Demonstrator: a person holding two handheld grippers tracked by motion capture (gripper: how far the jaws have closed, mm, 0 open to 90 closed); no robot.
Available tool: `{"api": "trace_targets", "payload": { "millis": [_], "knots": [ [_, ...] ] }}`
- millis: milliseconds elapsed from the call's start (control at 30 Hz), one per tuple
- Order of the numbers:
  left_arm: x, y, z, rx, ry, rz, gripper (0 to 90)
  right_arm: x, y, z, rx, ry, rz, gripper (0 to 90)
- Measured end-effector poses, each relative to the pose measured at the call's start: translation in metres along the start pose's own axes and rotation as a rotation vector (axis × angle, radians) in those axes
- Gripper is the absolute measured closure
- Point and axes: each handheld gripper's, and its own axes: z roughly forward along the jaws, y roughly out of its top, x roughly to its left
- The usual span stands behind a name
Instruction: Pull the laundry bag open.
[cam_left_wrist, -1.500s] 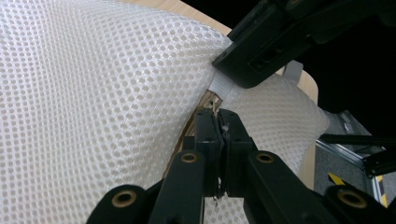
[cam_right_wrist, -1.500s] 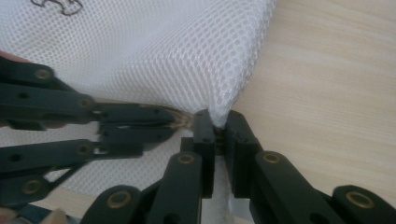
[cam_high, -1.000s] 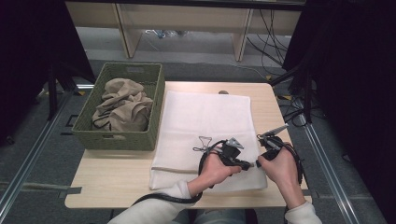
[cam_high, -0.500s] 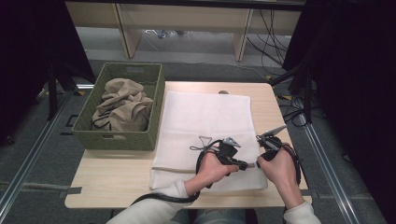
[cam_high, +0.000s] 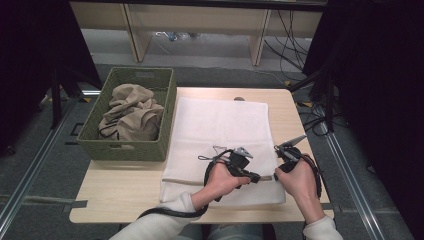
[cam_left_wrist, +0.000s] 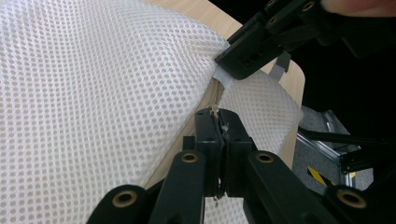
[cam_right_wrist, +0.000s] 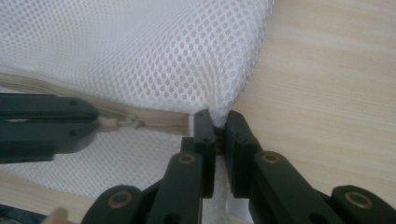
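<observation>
A white mesh laundry bag (cam_high: 220, 130) lies flat on the wooden table (cam_high: 120, 187), with a beige zip (cam_right_wrist: 159, 122) along its near right edge. My left gripper (cam_high: 259, 177) points right and is shut on the zip's pull (cam_left_wrist: 215, 112). My right gripper (cam_high: 275, 176) faces it from the right, shut on the bag's mesh edge (cam_right_wrist: 219, 109) at the zip's end. In the left gripper view the right gripper (cam_left_wrist: 261, 46) clamps the fabric just beyond my own jaws. In the right gripper view the left gripper (cam_right_wrist: 95, 123) comes in from the left, holding the pull.
A green woven basket (cam_high: 150, 150) with crumpled beige cloth (cam_high: 131, 112) stands at the table's left. The table's right edge (cam_high: 310, 150) lies just beyond the right hand. Cables trail from both grippers, and table legs and cables stand behind the table.
The left gripper has edged slightly to the left with the zip pull still in it. The right hand has kept still.
</observation>
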Motion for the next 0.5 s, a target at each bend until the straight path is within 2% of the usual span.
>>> {"api": "trace_targets", "payload": {
  "millis": [67,167,200,267,300,333,367,500],
  "knots": [
    [-0.0004,-0.0001,-0.0012,0.002,0.0,0.009,86.9,-0.0028,0.0003,0.0024,-0.011,0.003,-0.039,84.9],
    [0.0014,0.0002,-0.0035,0.0,0.001,0.006,86.9,-0.0002,0.0,-0.0011,-0.016,0.004,-0.032,84.9],
    [0.0013,0.0,-0.0042,-0.001,0.003,0.002,86.9,-0.0016,-0.0001,-0.0015,-0.02,0.013,-0.044,84.8],
    [0.0011,-0.0005,-0.0054,0.002,0.007,0.012,86.9,-0.002,0.0,-0.0006,-0.021,0.019,-0.039,84.8],
    [0.0015,-0.0011,-0.0061,0.004,0.009,0.015,86.9,-0.0025,0.0002,0.0006,-0.017,0.005,-0.041,84.9],
    [0.0016,-0.0017,-0.007,0.003,0.01,0.015,86.9,-0.0008,-0.0004,0.0007,-0.014,-0.011,-0.014,84.9],
    [0.0023,-0.0021,-0.0078,0.008,0.009,0.017,86.9,-0.004,0.0003,0.003,-0.01,-0.008,-0.038,84.9],
    [0.0034,-0.0035,-0.0099,0.006,0.015,0.004,86.9,-0.0005,-0.0004,0.001,-0.017,0.001,-0.044,84.9]
  ]
}}
